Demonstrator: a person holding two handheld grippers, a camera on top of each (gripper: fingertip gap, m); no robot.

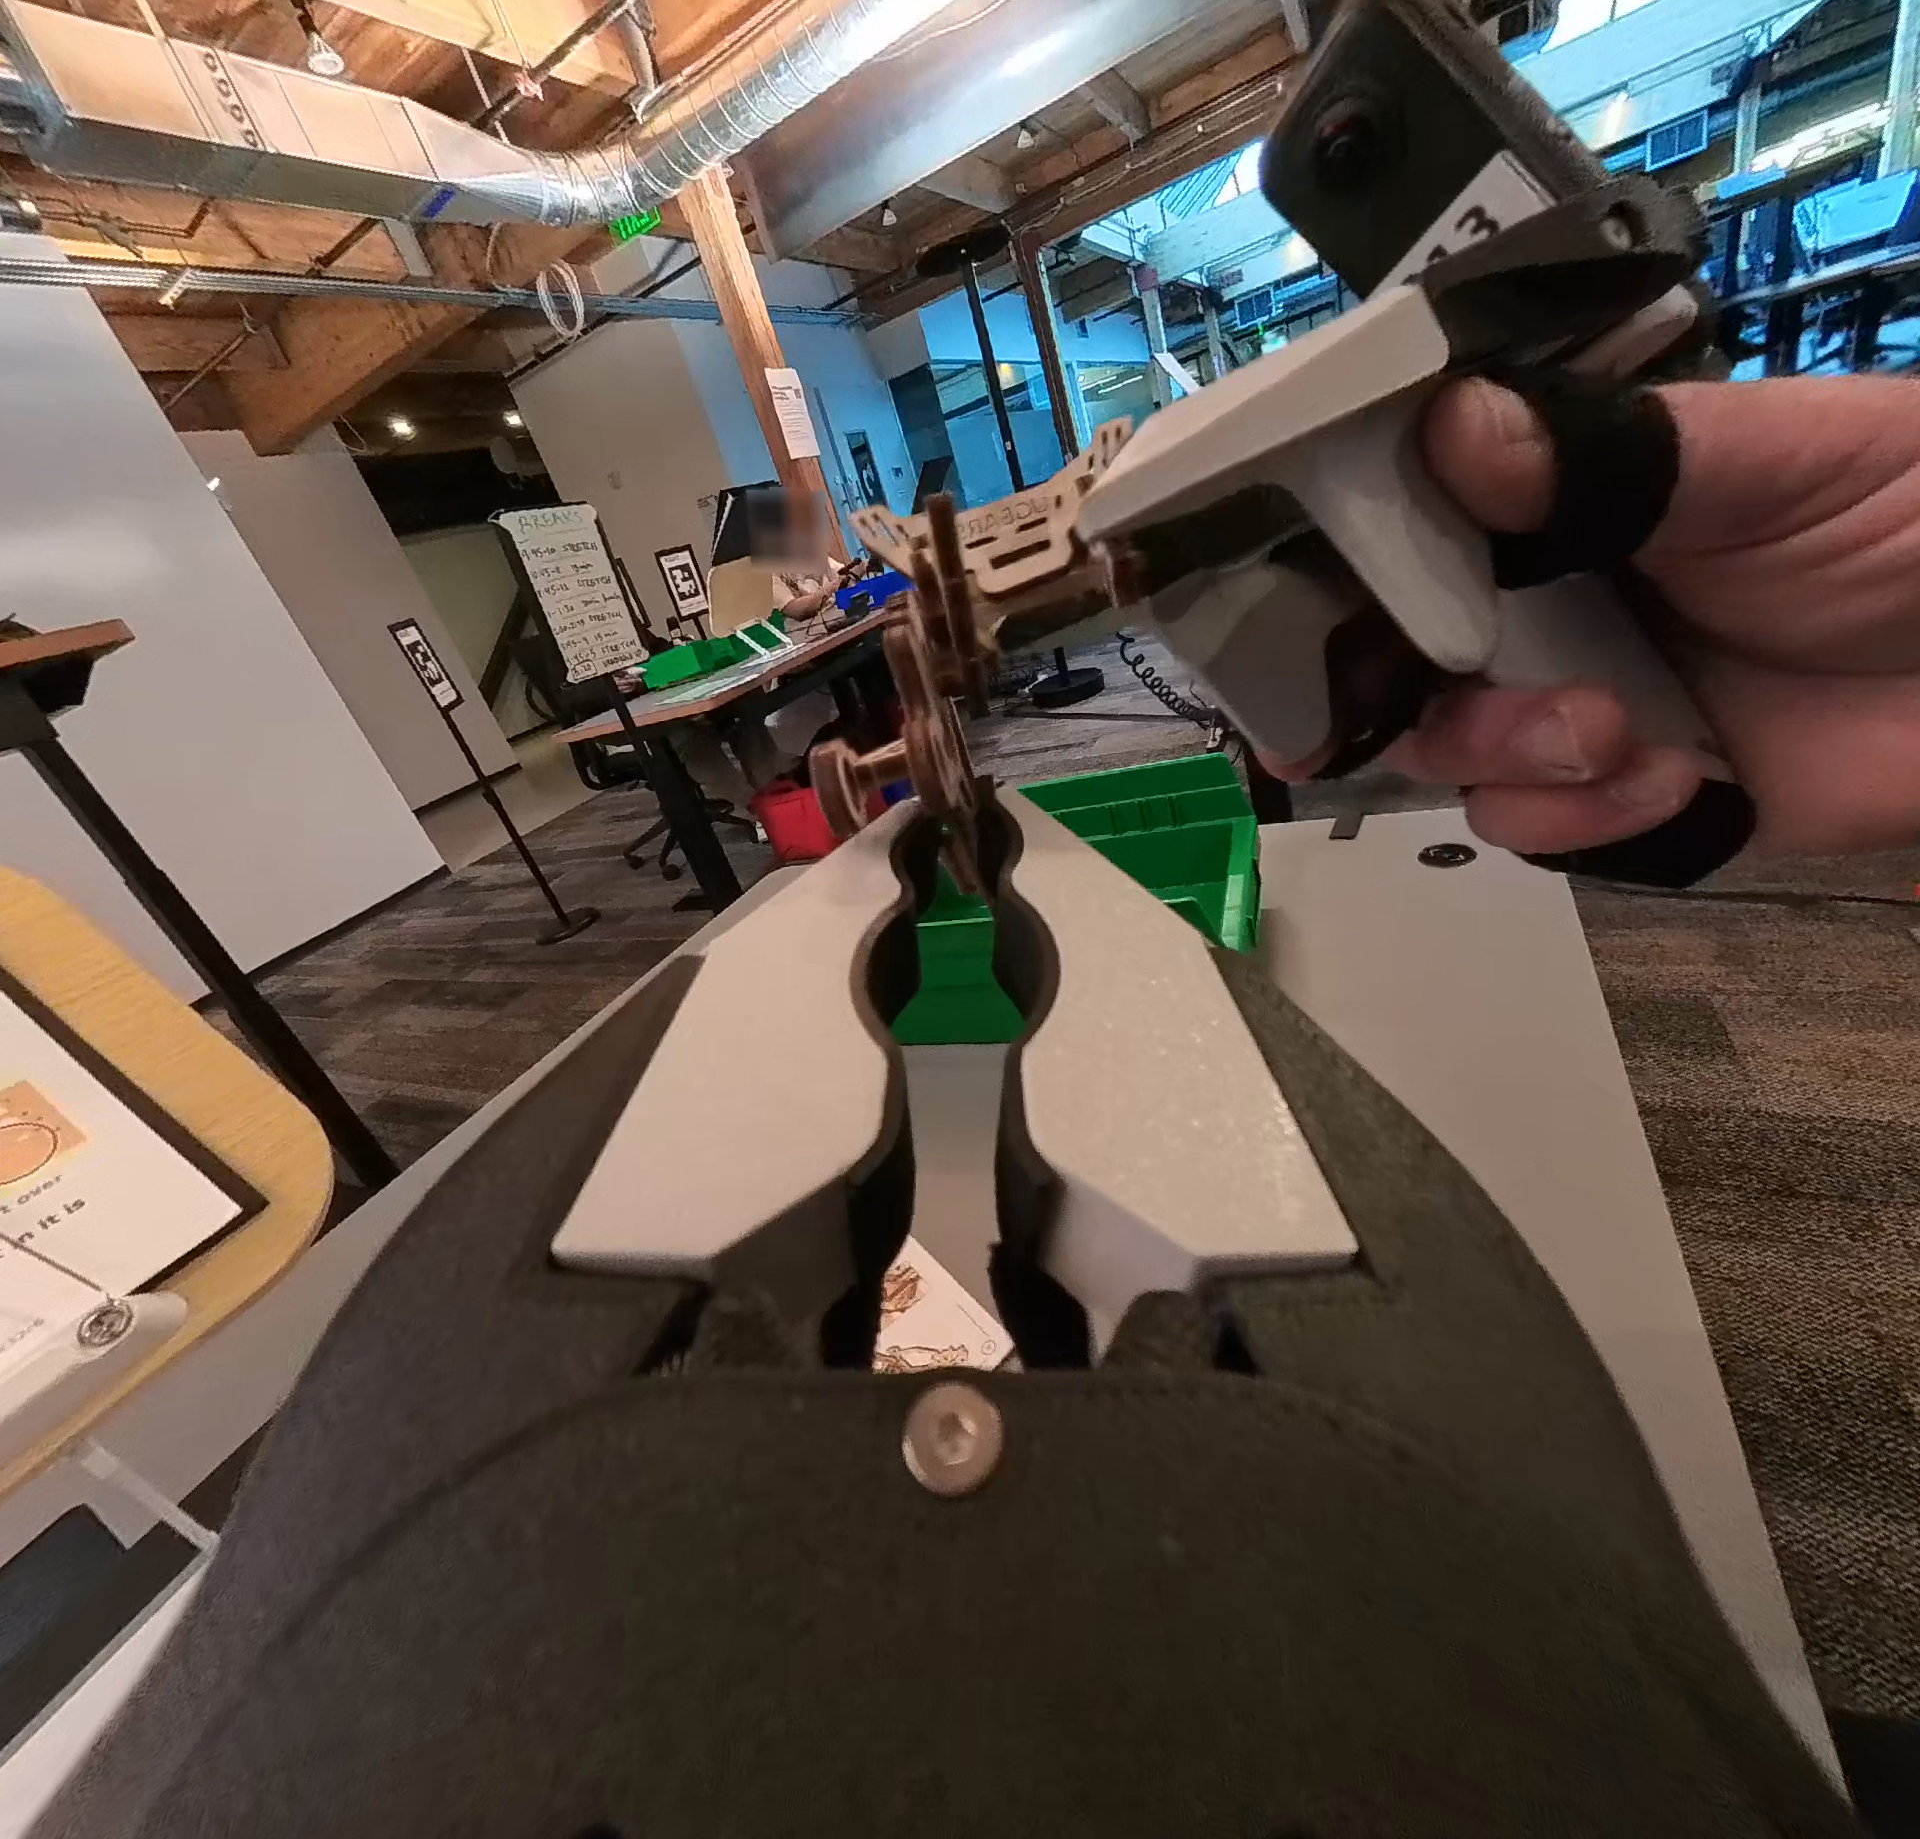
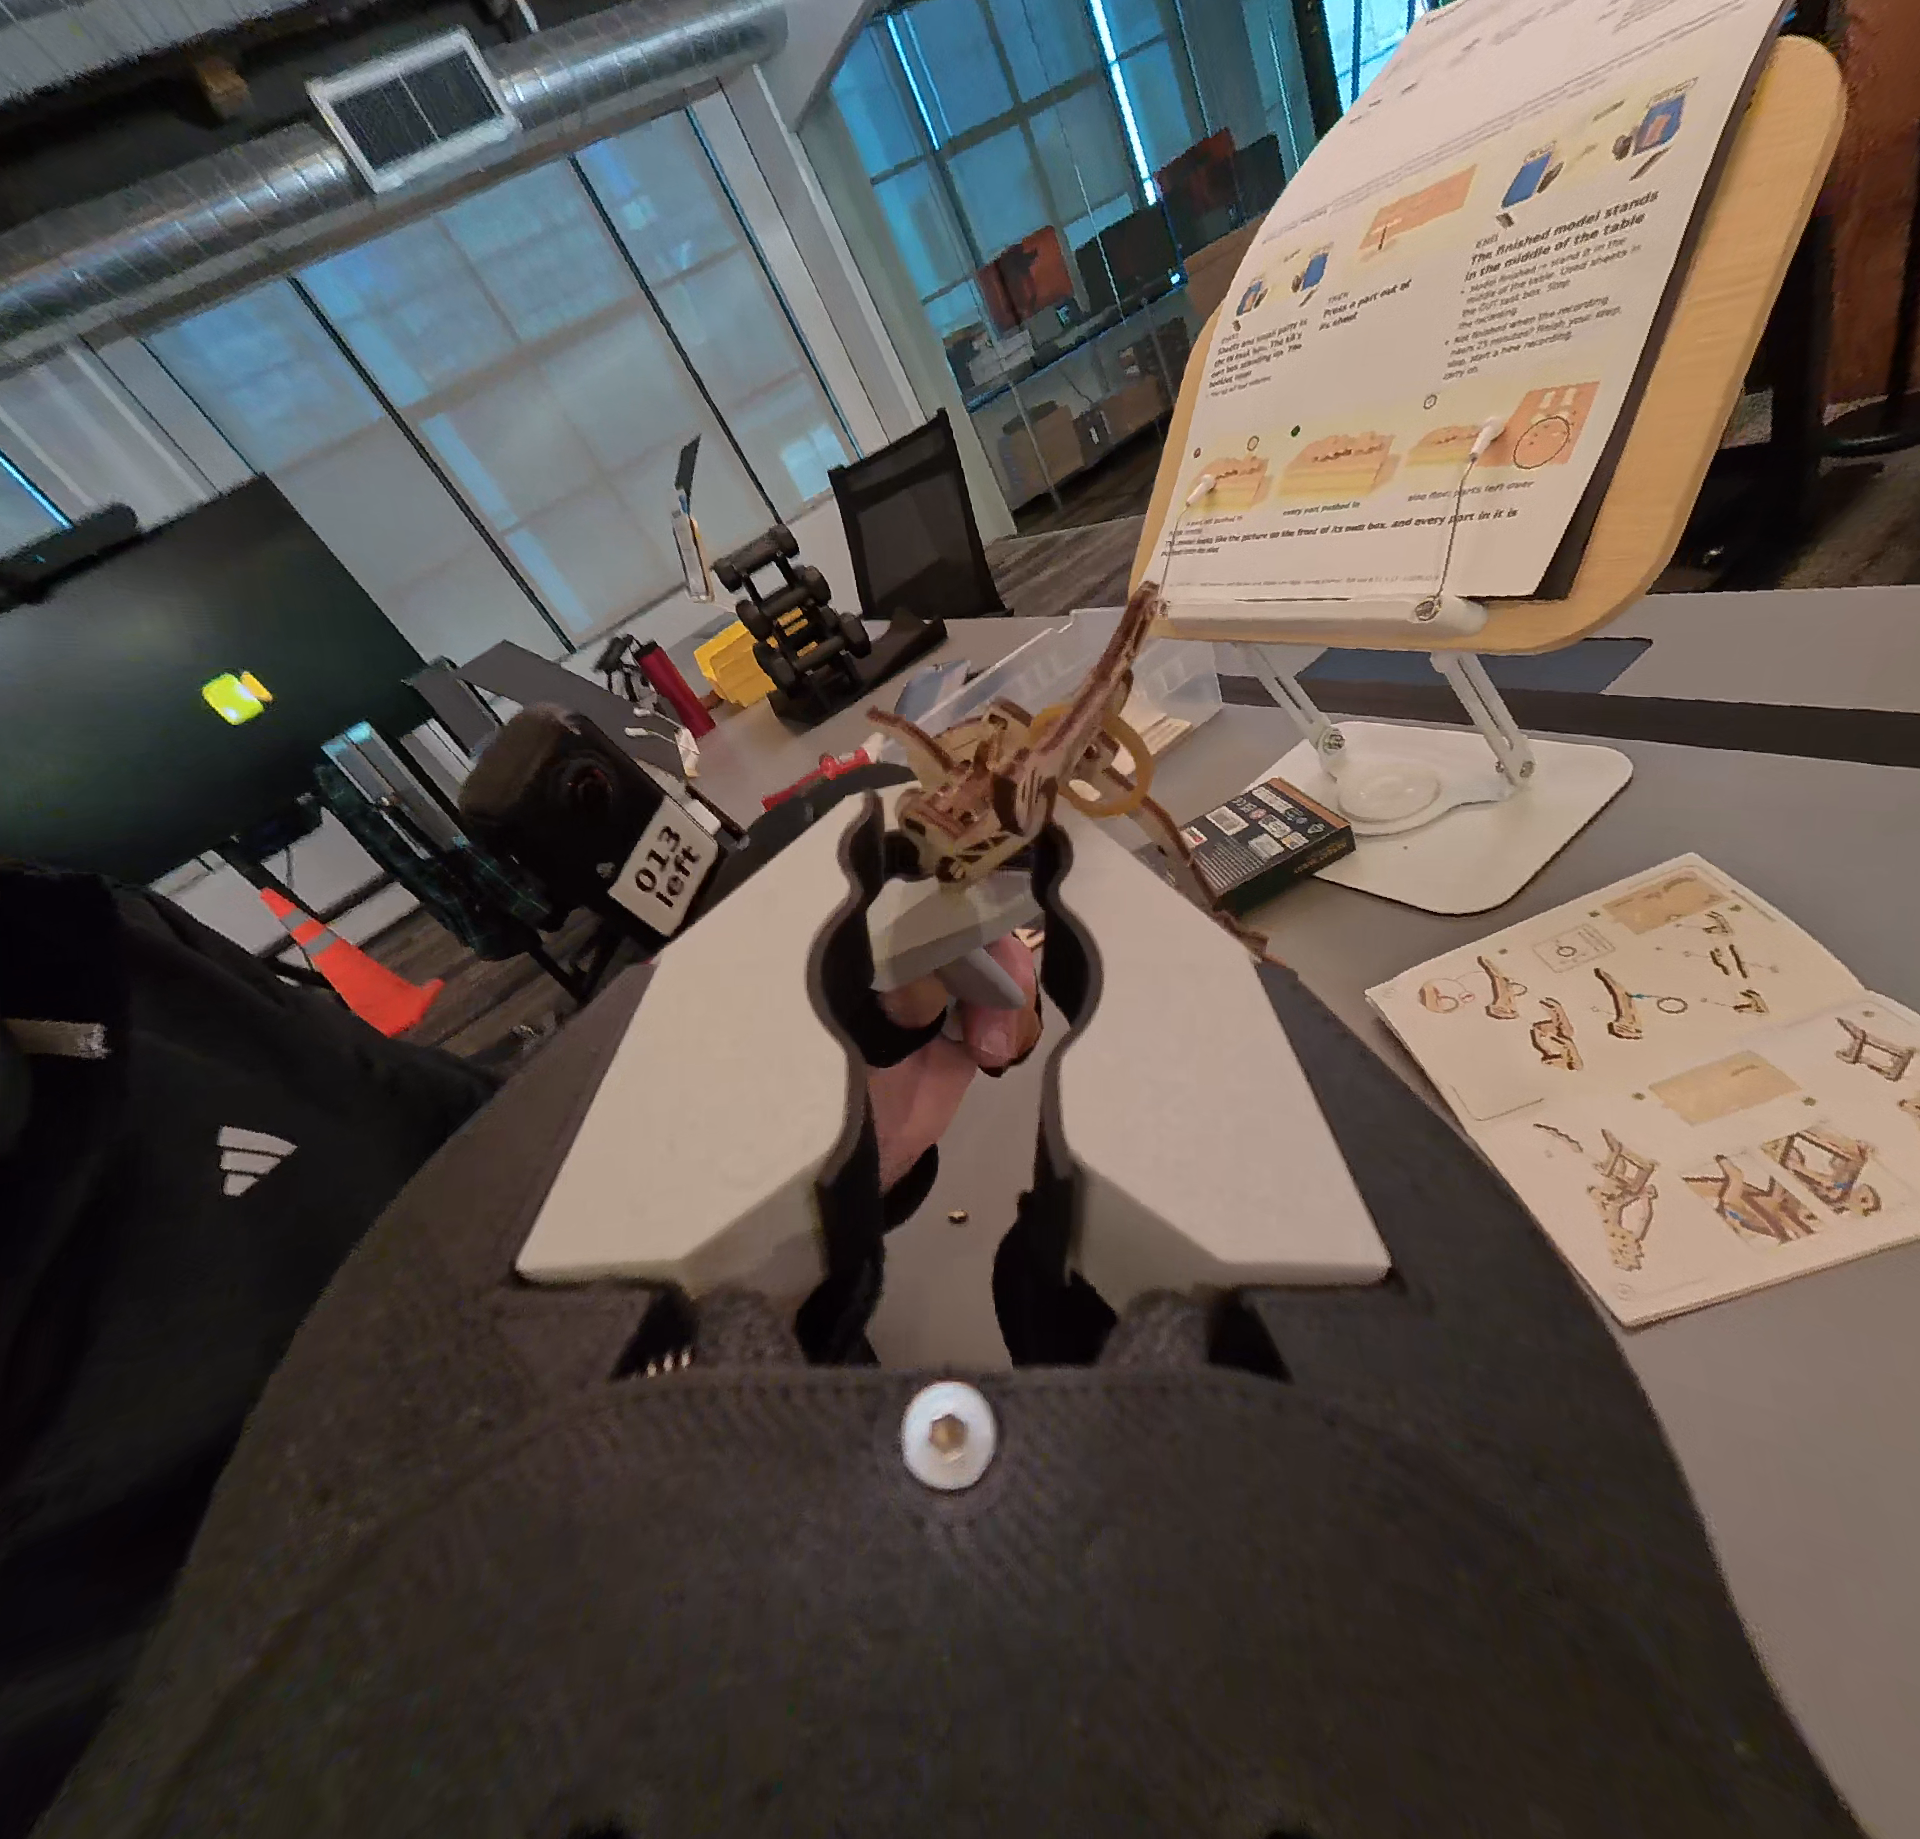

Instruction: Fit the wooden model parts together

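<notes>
A small wooden model [image 1: 940,667] of laser-cut parts hangs in the air between both grippers. In the left wrist view my left gripper [image 1: 951,839] is shut on its dark geared lower part. My right gripper [image 1: 1117,568], held by a hand, comes in from the right and is shut on a pale flat plate [image 1: 1013,542] at the model's top. In the right wrist view my right gripper [image 2: 956,849] is shut on the model [image 2: 971,802], which carries a rubber band [image 2: 1117,776] and a long arm pointing up. The left gripper [image 2: 966,906] shows just beyond it.
Green bins [image 1: 1143,854] stand on the grey table [image 2: 1766,750] behind the model. A tilted stand with an instruction sheet [image 2: 1455,335], a small dark box [image 2: 1268,844] and an open booklet [image 2: 1683,1093] lie to the right. A black-sleeved arm [image 2: 208,1166] is at left. Left and right tips are no more than a few centimetres apart.
</notes>
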